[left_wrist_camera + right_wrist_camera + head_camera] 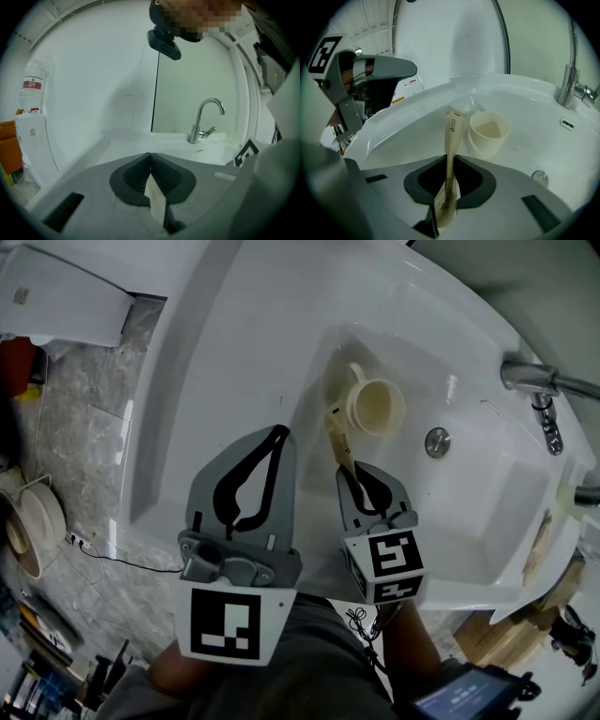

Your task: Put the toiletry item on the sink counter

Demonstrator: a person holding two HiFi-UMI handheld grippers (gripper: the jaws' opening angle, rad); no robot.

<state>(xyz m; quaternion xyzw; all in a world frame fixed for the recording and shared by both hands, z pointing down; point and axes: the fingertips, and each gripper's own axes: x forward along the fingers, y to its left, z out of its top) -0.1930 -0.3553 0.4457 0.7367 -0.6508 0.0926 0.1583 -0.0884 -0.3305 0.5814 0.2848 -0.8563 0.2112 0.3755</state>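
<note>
Right tongs [450,158] pinch a long cream paper sachet [451,133] upright over the white ceramic sink basin [487,493], near a cream plastic cup [375,407] lying inside. Left tongs [150,155] pressed together above the white tabletop [234,352].

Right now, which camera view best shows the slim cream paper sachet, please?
The right gripper view: the slim cream paper sachet stands clamped between the right gripper's jaws, its print visible. The head view shows it small, poking out beyond those jaws; the left gripper view does not show it.

Two grippers [279,433] [362,468], one sachet [338,440], one cup [376,407], one tap [536,379].
</note>
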